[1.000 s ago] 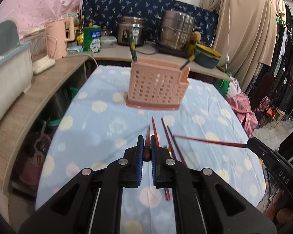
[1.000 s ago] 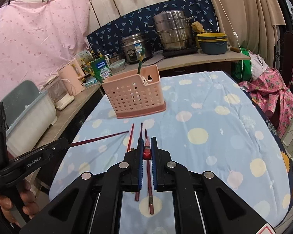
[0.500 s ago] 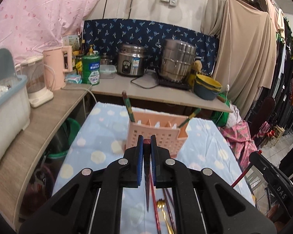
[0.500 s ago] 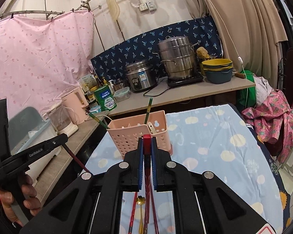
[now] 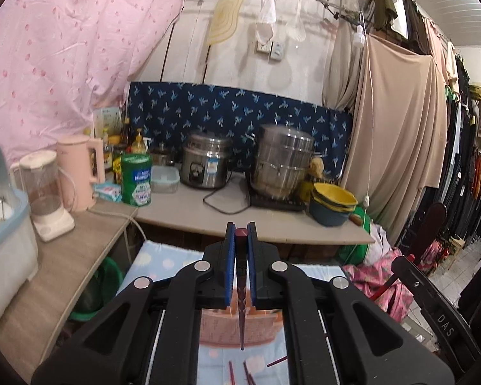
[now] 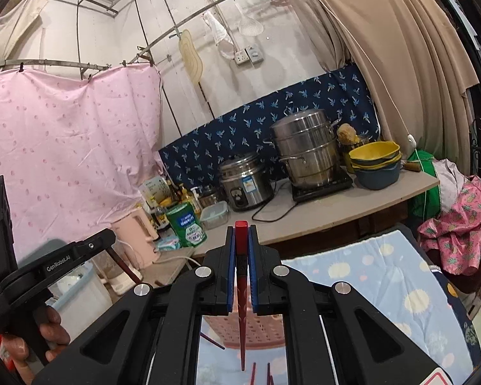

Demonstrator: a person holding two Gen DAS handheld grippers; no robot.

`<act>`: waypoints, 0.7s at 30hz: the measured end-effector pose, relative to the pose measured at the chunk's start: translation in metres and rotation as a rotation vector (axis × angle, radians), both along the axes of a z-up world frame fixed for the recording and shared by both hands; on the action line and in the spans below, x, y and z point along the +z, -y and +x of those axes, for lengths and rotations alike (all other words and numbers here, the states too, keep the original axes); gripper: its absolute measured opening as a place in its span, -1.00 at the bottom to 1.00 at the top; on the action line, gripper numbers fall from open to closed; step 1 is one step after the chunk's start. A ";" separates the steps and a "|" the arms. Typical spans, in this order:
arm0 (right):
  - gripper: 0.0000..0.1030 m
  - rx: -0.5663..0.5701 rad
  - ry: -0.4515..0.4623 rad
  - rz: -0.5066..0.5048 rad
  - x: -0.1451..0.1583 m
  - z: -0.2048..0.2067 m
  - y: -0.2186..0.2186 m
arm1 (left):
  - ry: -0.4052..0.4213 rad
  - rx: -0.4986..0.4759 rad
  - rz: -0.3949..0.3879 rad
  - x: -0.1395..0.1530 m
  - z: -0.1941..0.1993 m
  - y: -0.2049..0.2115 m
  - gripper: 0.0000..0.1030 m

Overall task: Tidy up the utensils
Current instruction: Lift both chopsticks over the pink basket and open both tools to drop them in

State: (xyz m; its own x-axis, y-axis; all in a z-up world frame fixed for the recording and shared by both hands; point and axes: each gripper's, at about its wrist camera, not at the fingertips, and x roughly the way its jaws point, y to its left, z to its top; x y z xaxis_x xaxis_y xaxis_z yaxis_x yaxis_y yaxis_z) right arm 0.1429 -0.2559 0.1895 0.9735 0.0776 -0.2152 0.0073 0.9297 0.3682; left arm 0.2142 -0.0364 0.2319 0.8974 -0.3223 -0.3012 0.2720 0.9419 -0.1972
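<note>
My left gripper (image 5: 240,234) is shut on a dark red chopstick (image 5: 241,314) that hangs tip down over the pink perforated utensil basket (image 5: 215,327). My right gripper (image 6: 241,234) is shut on another red chopstick (image 6: 242,320), also upright and tip down, above the same basket (image 6: 266,327). Both grippers are raised and tilted up, so the basket shows only between the arms. More red chopsticks (image 5: 231,373) lie on the blue dotted tablecloth (image 6: 384,276) in front of the basket. The left gripper (image 6: 61,260) shows at the left of the right wrist view.
Behind the table a counter (image 5: 240,221) holds a rice cooker (image 5: 205,166), a steel steamer pot (image 5: 282,166), stacked bowls (image 5: 333,202), a green tin (image 5: 136,179), a pink kettle (image 5: 80,173) and a blender (image 5: 45,192). Clothes hang at the right (image 5: 465,160).
Both grippers have lifted their chopsticks off the table, swung them upright with tips down, and moved forward over the basket. The views have tilted up toward the wall.
</note>
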 end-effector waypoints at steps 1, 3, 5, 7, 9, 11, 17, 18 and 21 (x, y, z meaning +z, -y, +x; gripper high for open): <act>-0.85 -0.003 0.013 0.000 0.004 0.007 0.000 | 0.009 0.000 -0.006 0.004 0.004 0.001 -0.87; -0.85 -0.008 0.033 0.004 0.012 0.020 0.001 | 0.029 0.002 -0.013 0.011 0.014 0.004 -0.87; -0.85 -0.017 0.052 0.005 0.019 0.033 0.003 | 0.049 0.006 -0.014 0.018 0.026 0.007 -0.87; -0.85 -0.025 0.065 0.005 0.023 0.046 0.004 | 0.061 0.008 -0.014 0.020 0.035 0.010 -0.87; -0.85 -0.035 0.076 0.004 0.026 0.060 0.005 | 0.067 0.007 -0.015 0.019 0.045 0.013 -0.87; -0.85 -0.040 0.075 -0.002 0.026 0.072 0.005 | 0.061 0.008 -0.010 0.014 0.056 0.017 -0.87; -0.85 -0.032 -0.003 -0.026 -0.002 0.106 0.001 | -0.017 -0.002 0.007 -0.020 0.080 0.024 -0.87; -0.85 -0.028 -0.019 -0.027 -0.009 0.108 0.001 | -0.033 -0.004 0.008 -0.027 0.083 0.024 -0.87; -0.85 -0.019 -0.067 -0.020 -0.031 0.113 0.000 | -0.069 -0.006 0.012 -0.043 0.088 0.024 -0.87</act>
State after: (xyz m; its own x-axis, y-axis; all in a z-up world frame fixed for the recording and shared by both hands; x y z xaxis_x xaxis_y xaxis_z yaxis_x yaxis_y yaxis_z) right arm 0.2562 -0.2559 0.1583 0.9581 0.0544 -0.2812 0.0488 0.9364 0.3474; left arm 0.3019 -0.0608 0.1893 0.8728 -0.3234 -0.3656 0.2636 0.9427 -0.2046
